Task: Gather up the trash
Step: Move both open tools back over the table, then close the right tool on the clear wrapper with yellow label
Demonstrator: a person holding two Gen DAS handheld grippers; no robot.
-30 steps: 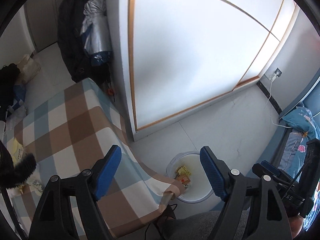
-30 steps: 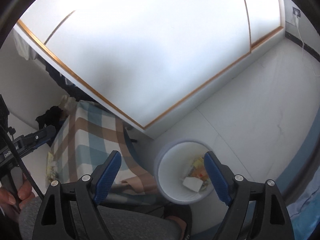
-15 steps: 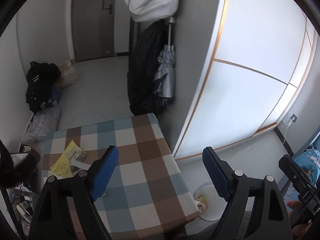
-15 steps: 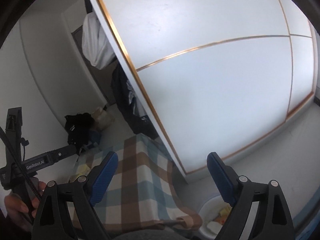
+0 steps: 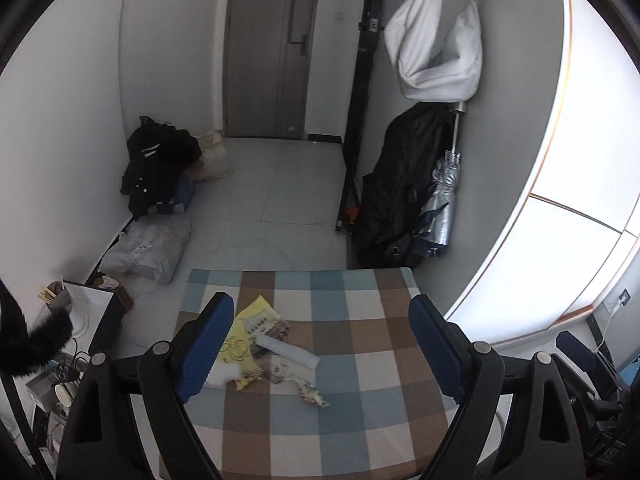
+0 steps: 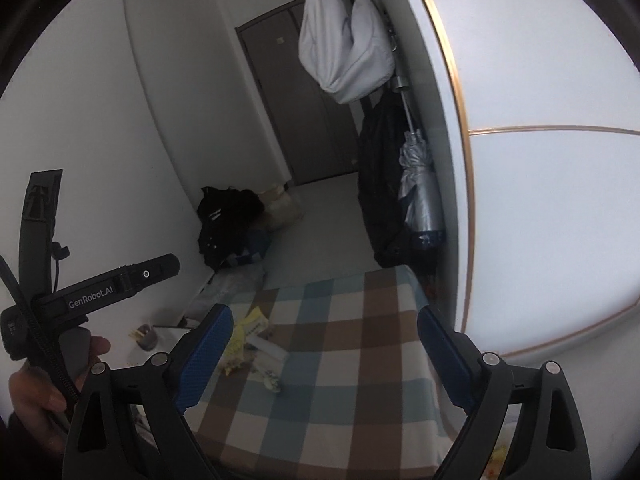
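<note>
Left wrist view: I note my left tool point(image 5: 320, 344), black-framed with blue ribbed pads, with its jaws spreading wider and nothing between them. It hovers above the bench point(image 5: 360, 420), which is covered in a blue, brown and white checked cloth. The trash lies on the cloth's left half, below the left pad: a crumpled yellow printed wrapper point(image 5: 252, 328), a white flat stick-shaped packet point(image 5: 286, 350) lying across it, a white crumpled tissue point(image 5: 220, 376) beside the pad, and a small patterned wrapper scrap point(image 5: 312, 394) nearer the middle. None of it touches the tool.

Right wrist view: my right tool point(image 6: 324, 356), same build, also has its jaws widening and empty, above the same bench point(image 6: 360, 380). The trash pile point(image 6: 256, 344) sits at the cloth's left edge, just beside the left pad in this view. At lower left a hand point(image 6: 44, 392) grips the left tool's black handle.

Beyond the bench I record a grey tiled floor point(image 5: 280, 184), a black bag point(image 5: 160, 160) against the left wall, a folded silver umbrella point(image 5: 440, 204) hanging on the right, and a grey door point(image 5: 272, 48) at the far end.
</note>
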